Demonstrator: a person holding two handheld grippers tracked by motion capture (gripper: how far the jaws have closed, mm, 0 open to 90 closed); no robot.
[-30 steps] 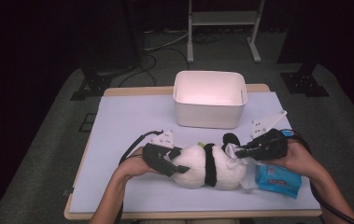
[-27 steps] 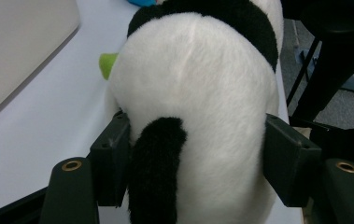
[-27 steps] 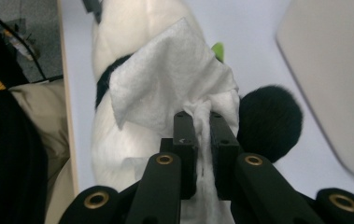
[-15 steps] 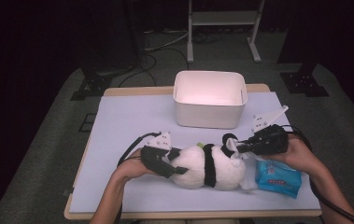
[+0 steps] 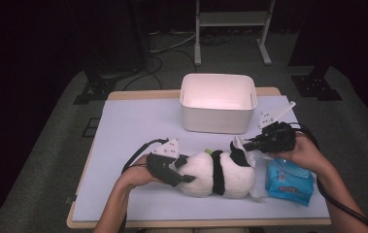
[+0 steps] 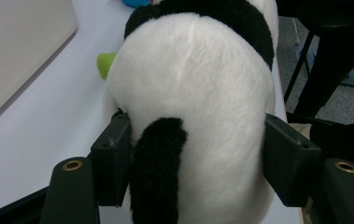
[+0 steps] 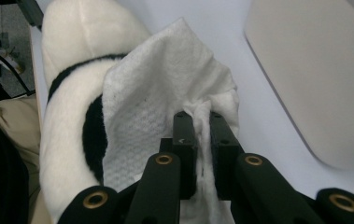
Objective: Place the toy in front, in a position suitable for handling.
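Your left gripper clamps the plush panda at its rear end. Your right gripper pinches a white wipe (draped against the panda).

No readable text; red print on the blue wipes pack too blurred.

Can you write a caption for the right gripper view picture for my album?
The right gripper pinches a white wipe against the panda toy.

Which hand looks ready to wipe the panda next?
The right gripper: its fingers already pinch the wipe against the panda. The left gripper is busy clamping it.
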